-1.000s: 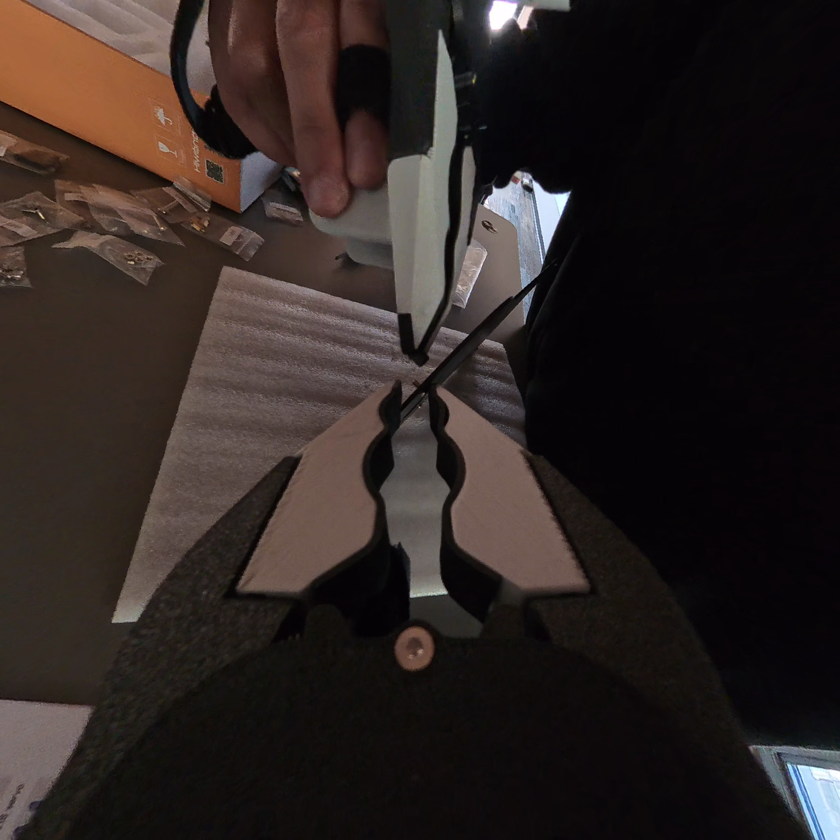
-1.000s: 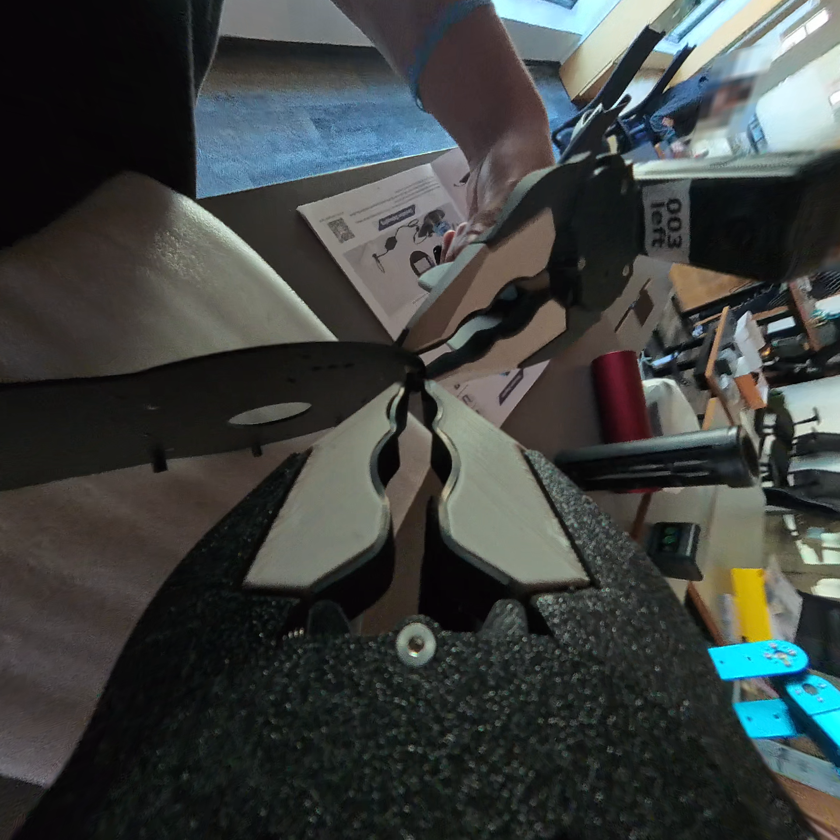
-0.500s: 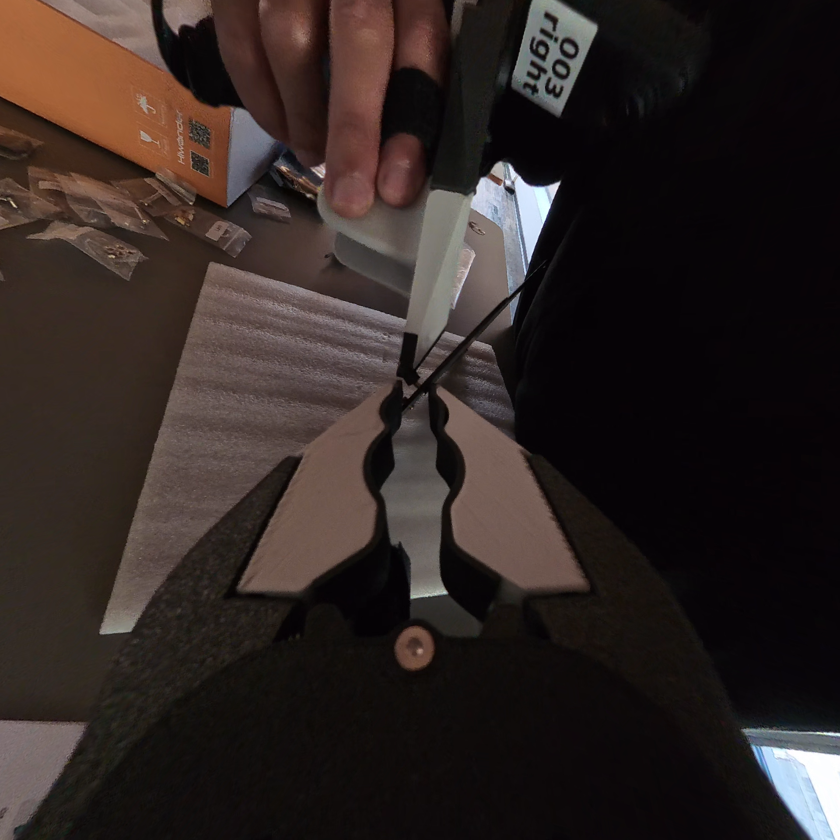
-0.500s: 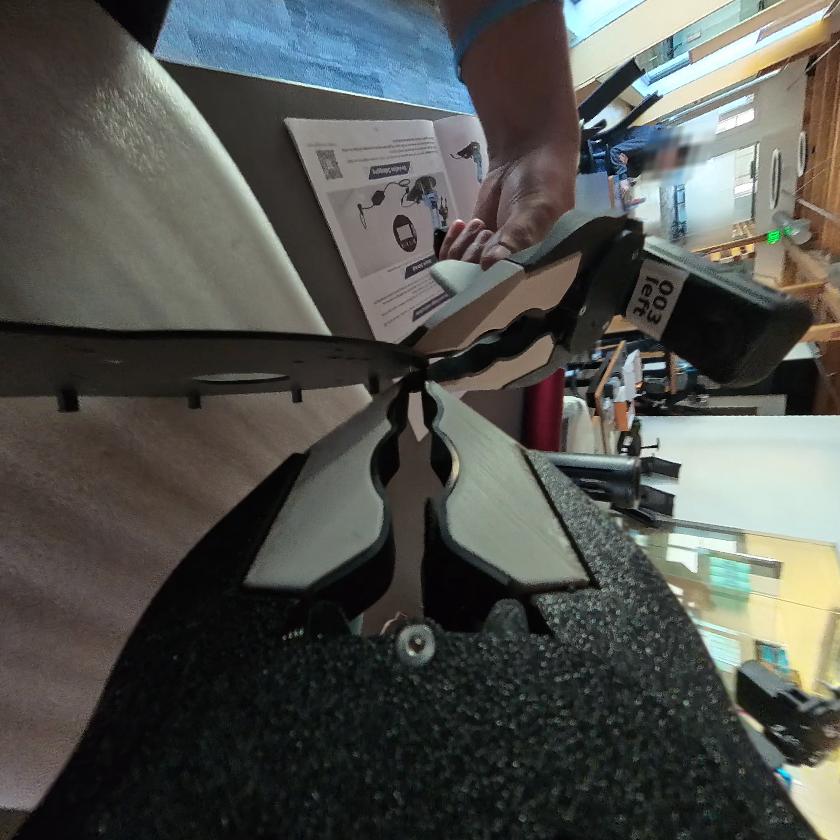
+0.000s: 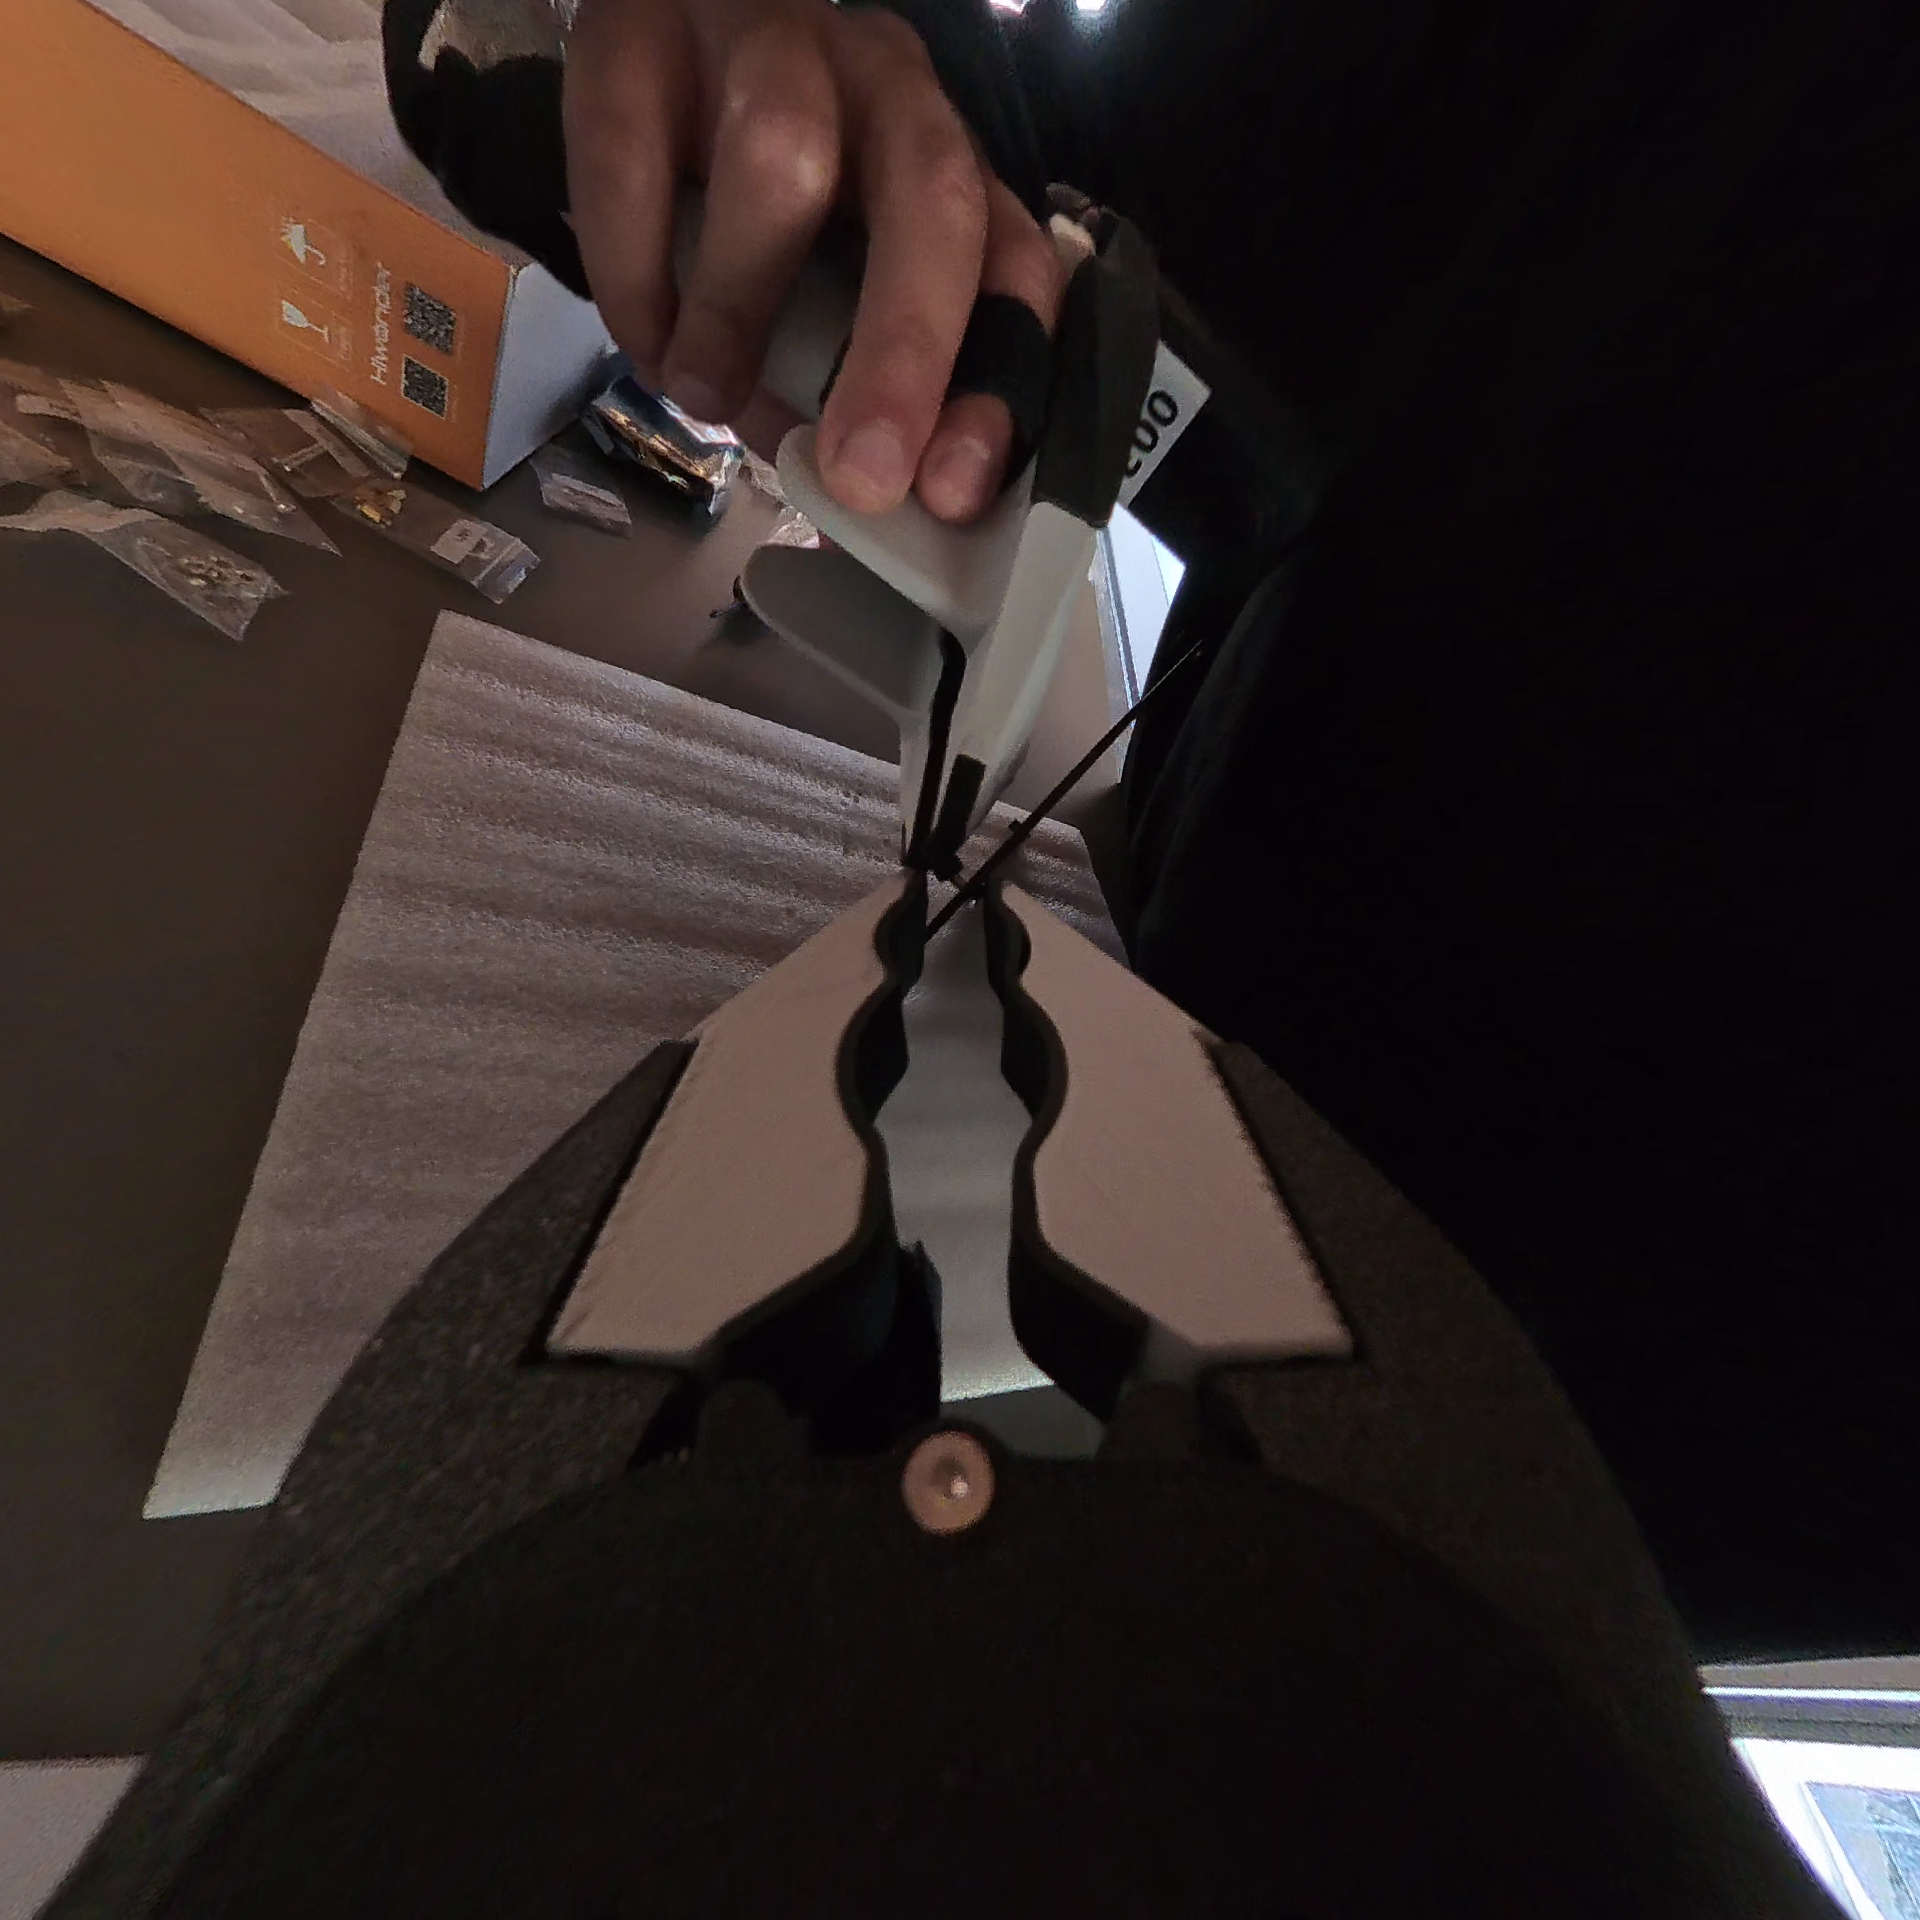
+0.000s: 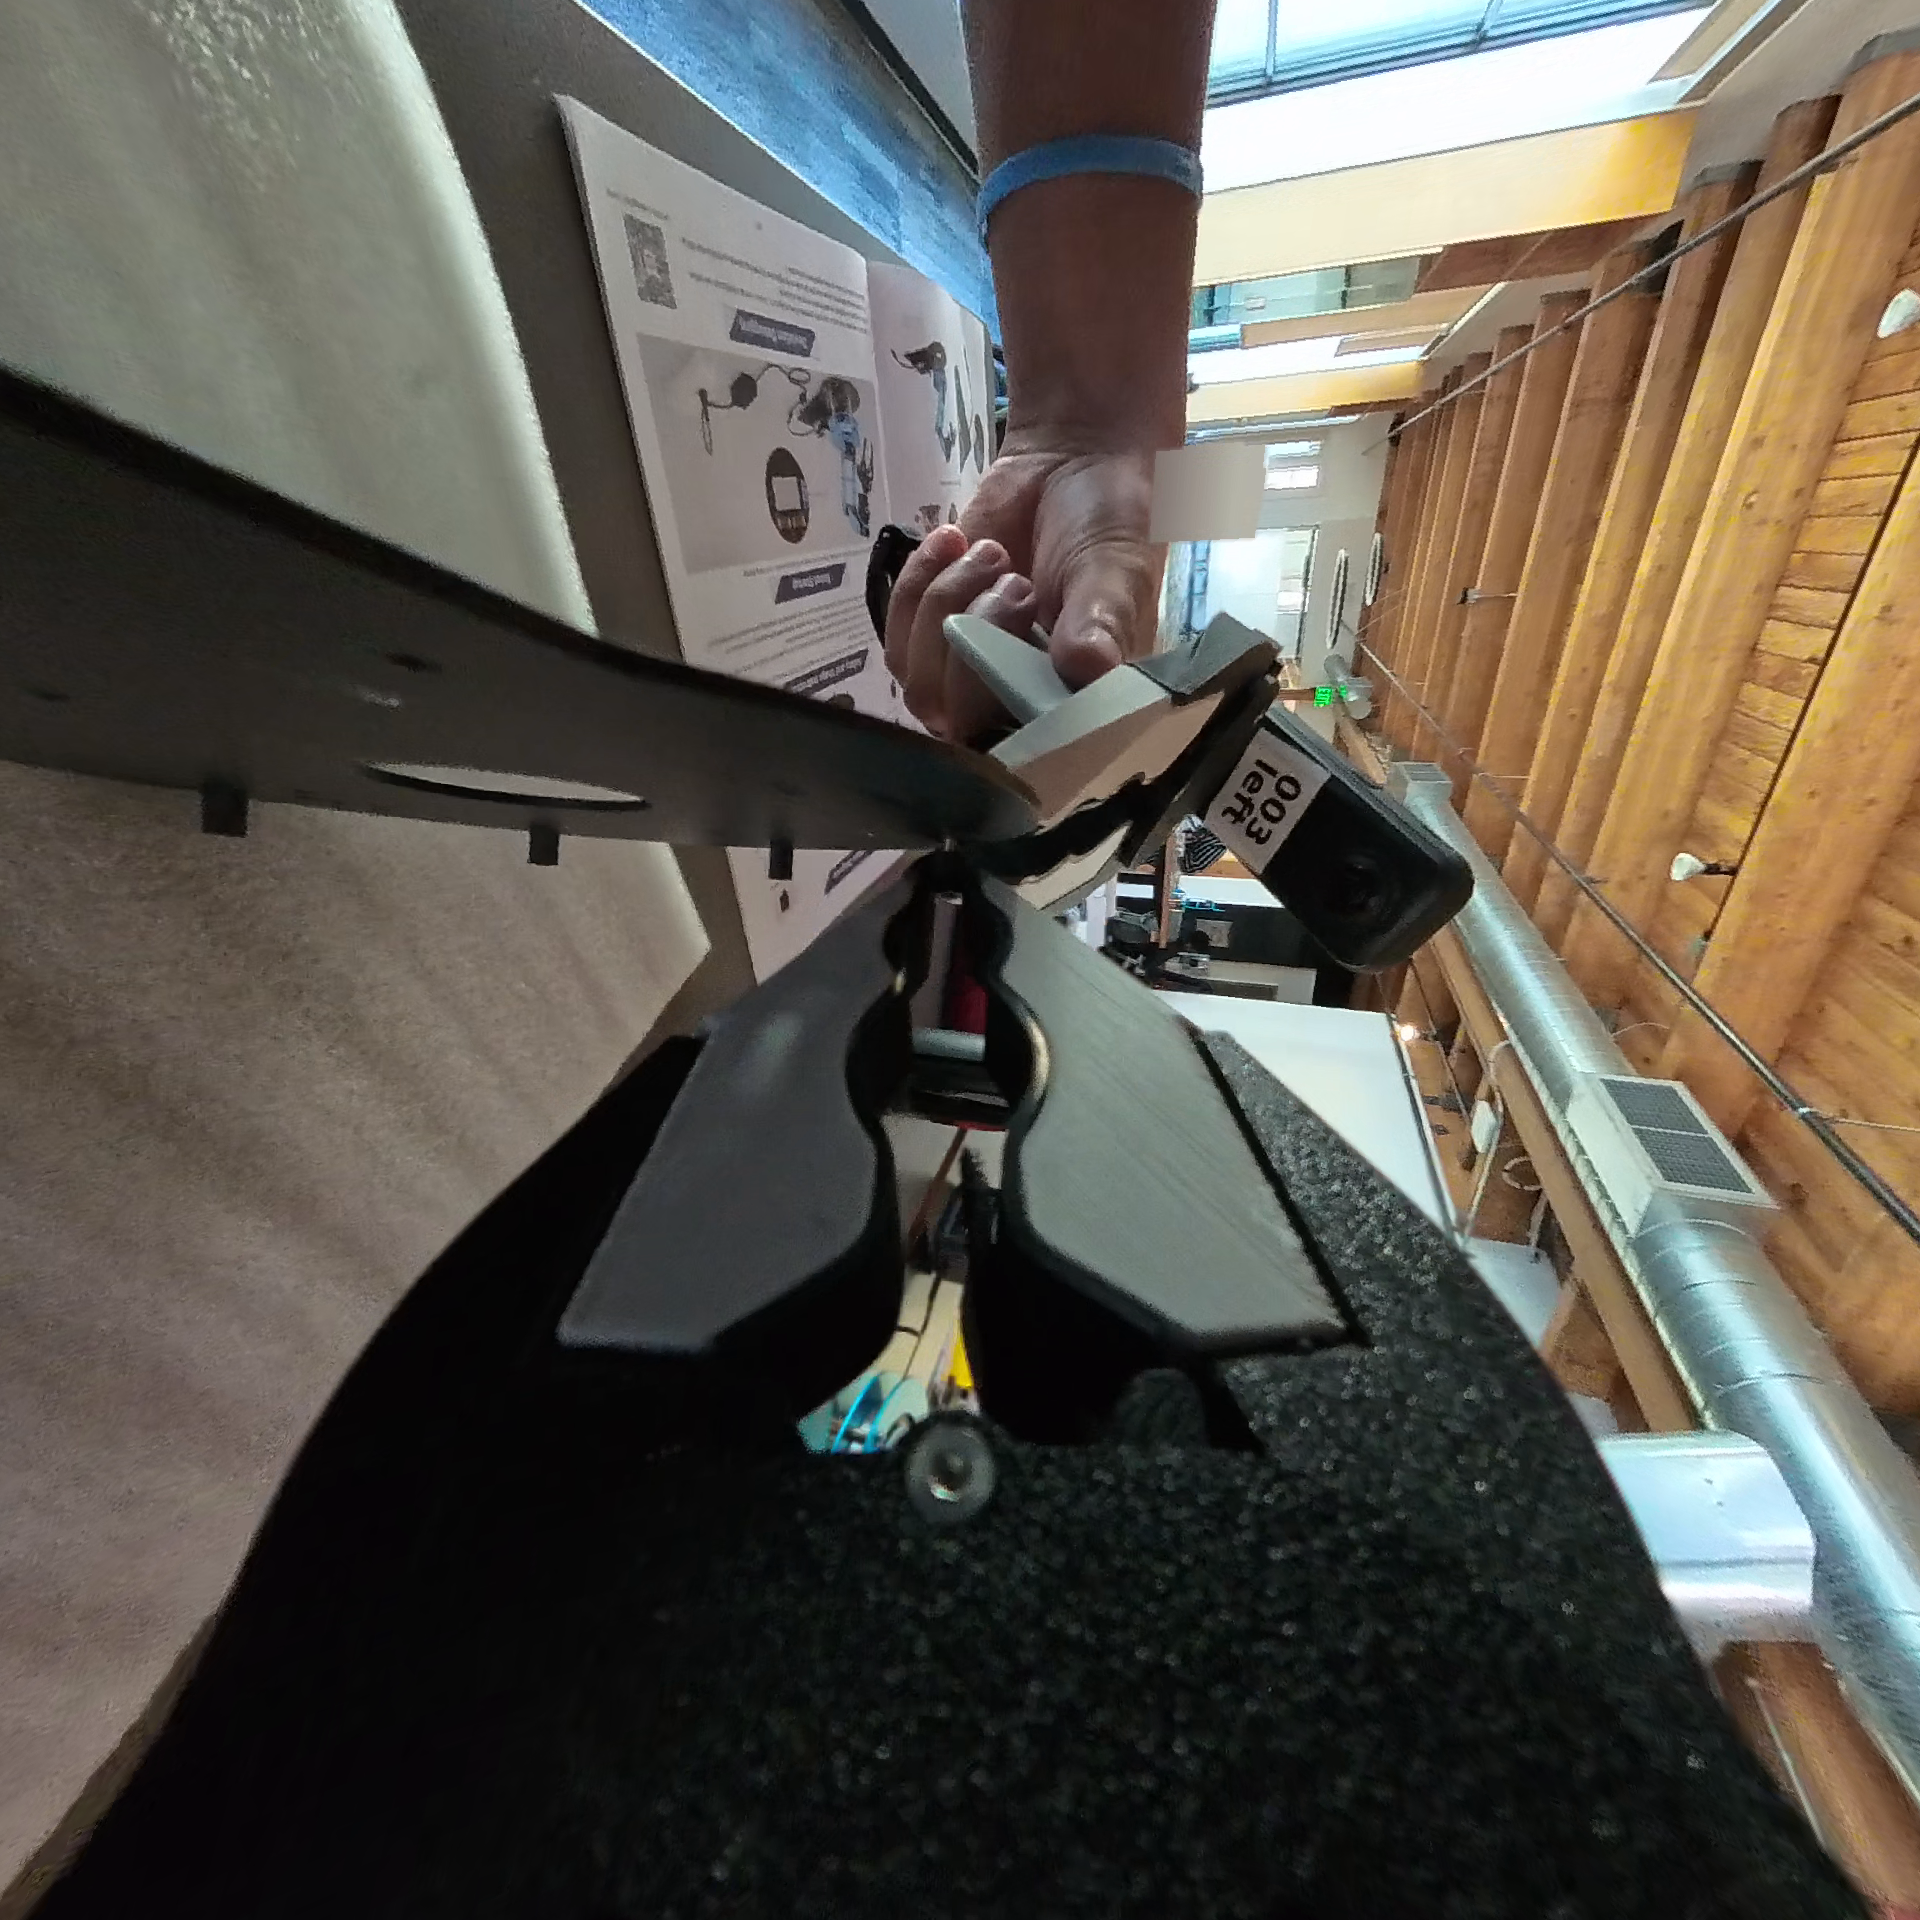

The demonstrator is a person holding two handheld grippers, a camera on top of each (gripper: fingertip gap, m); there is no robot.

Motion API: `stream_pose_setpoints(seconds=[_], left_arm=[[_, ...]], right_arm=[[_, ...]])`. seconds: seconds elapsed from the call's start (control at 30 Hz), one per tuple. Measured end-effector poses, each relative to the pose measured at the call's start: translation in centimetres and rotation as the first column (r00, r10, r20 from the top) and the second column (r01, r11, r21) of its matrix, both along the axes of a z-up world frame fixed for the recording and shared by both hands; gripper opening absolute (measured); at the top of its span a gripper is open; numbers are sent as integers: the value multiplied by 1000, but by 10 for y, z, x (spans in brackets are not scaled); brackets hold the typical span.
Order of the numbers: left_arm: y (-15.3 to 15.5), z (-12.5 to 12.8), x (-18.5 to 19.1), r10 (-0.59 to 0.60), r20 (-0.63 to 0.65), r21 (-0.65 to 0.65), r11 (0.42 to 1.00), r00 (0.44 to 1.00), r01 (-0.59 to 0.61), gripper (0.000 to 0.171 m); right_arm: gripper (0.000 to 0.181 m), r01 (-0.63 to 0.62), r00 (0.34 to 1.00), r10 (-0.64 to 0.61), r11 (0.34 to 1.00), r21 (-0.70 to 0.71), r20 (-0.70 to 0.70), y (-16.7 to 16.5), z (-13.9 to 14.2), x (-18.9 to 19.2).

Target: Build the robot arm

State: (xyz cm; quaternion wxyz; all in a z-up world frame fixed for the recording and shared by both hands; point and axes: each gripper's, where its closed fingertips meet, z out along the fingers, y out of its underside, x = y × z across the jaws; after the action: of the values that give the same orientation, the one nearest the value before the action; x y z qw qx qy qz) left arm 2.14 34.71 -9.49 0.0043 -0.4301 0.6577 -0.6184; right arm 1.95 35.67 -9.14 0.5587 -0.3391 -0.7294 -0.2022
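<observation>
From the left wrist view, the left gripper (image 5: 951, 904) has its jaws nearly closed, pinching the edge of a thin flat black plate with holes (image 5: 1060, 790), seen edge-on as a dark line. The right gripper (image 5: 940, 831) meets the same corner from above, over one white foam sheet (image 5: 582, 914); one orange cardboard box (image 5: 260, 239) lies far left.

From the right wrist view, the right gripper (image 6: 951, 883) is narrow on the plate's (image 6: 416, 707) tip, the left gripper (image 6: 1049, 831) clamped beside it, so both seem to share the load. One open printed booklet (image 6: 748, 364) lies beyond.

The foam sheet (image 5: 582, 935) lies on the table (image 5: 156, 779), the box (image 5: 239, 229) and small bags (image 5: 197, 561) behind it.
</observation>
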Motion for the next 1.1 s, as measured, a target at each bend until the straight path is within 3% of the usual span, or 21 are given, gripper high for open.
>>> stream_pose_setpoints(seconds=[0.1,0.23,0.4,0.6,0.77,0.83,0.9,0.93,1.0,1.1], left_arm=[[0,0,0,-2,-2,11,1000,1000,2,10],[0,0,1,-5,-9,43,999,1000,5,10],[-1,-1,-1,-7,-16,74,997,1000,8,10],[-1,-1,0,2,-18,94,996,1000,0,11],[-2,-1,1,8,-13,119,993,1000,-6,11],[-2,-1,1,15,-8,128,992,1000,-14,11],[-2,-2,1,21,-6,130,991,1000,-20,10],[-2,-2,1,23,-5,131,991,1000,-22,11],[-2,-2,1,25,-4,131,991,1000,-24,10],[-1,-2,2,28,-4,124,992,1000,-27,10]], right_arm=[[5,4,1000,-6,992,-129,-14,1,0,0],[5,1,998,-24,916,-400,-53,2,-3,2],[5,-6,987,-107,727,-686,-122,0,-4,0],[5,26,991,-126,534,-845,-49,-1,-6,1],[5,30,989,-147,272,-962,-11,-2,-6,2],[5,25,984,-178,102,-995,6,-3,-5,2],[5,4,976,-216,-112,-994,28,-5,-4,2],[5,-13,974,-225,-162,-987,24,-4,-3,2],[5,-36,973,-232,-181,-983,7,-4,-3,2],[5,-51,973,-228,-94,-994,-28,-3,-4,3]])
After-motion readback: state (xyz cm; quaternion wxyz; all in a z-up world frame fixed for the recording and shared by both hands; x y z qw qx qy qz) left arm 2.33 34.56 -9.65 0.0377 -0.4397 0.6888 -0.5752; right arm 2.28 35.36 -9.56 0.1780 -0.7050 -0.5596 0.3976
